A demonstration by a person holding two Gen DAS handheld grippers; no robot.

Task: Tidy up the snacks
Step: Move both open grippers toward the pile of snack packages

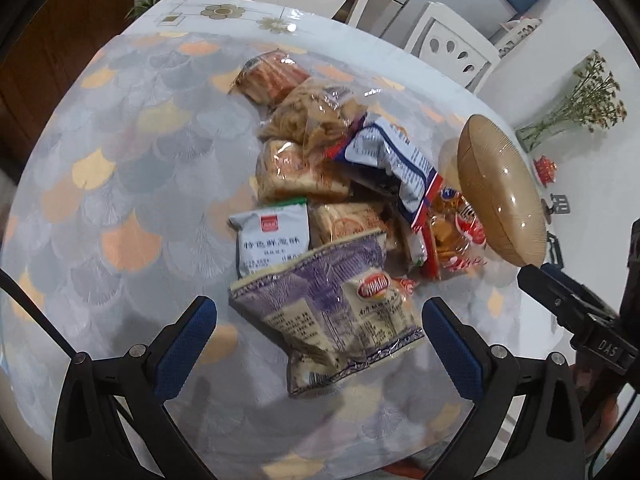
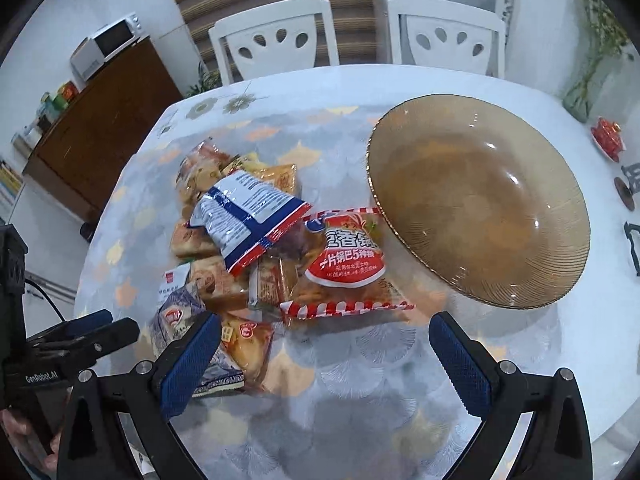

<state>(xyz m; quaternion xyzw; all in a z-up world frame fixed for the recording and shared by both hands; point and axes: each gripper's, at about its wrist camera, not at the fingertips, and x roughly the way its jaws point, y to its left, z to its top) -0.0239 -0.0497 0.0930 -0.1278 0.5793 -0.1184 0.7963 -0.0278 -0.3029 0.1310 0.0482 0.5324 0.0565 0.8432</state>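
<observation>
A heap of snack packets lies mid-table. Nearest my left gripper (image 1: 320, 320) is a purple and cream packet (image 1: 328, 312), lying between the wide-spread blue pads; the gripper is open. Behind it are a white packet with red label (image 1: 274, 240), bread packs (image 1: 296, 172) and a blue-white-red bag (image 1: 396, 160). In the right wrist view the blue-white-red bag (image 2: 244, 216) tops the heap, with a red and white packet (image 2: 344, 264) beside an amber glass bowl (image 2: 480, 200), which holds nothing. My right gripper (image 2: 324, 332) hangs open just short of the red and white packet.
The table wears a scale-patterned cloth (image 1: 120, 184). Two white chairs (image 2: 276, 36) stand at its far side. A vase of dried flowers (image 1: 576, 100) and a small red ornament (image 2: 608, 138) sit right of the bowl. A brown cabinet with a microwave (image 2: 108, 44) stands at the left.
</observation>
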